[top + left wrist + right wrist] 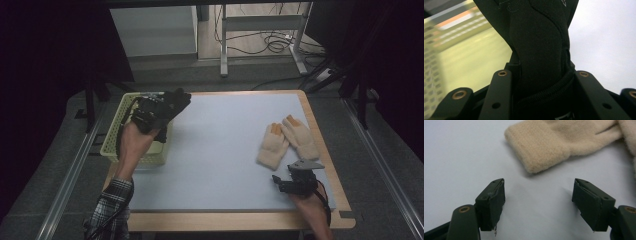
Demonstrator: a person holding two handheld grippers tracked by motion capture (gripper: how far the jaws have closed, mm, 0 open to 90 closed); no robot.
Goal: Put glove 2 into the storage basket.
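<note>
Two grippers on the go here. Over at the left side of the counter [225,150], the left gripper [167,104] has its jaws clamped on a black glove [162,107]. It's up off the surface, right over the near-right corner of a pale yellow basket [116,135] with a perforated wall. In the left gripper view the black glove fills the gap between the jaws, cuff end down by the camera, with the basket blurry off to the left and the pale counter top to the right.

On the right side, the right gripper [287,176] sits low near the front edge with its jaws spread wide and nothing between them. Just past it lie a pair of cream gloves [287,140], side by side and touching, with orange fingertips pointing away from the person. In the right gripper view the cuff of the nearer cream glove [544,147] is close in front of the open jaws, not touching them.
</note>
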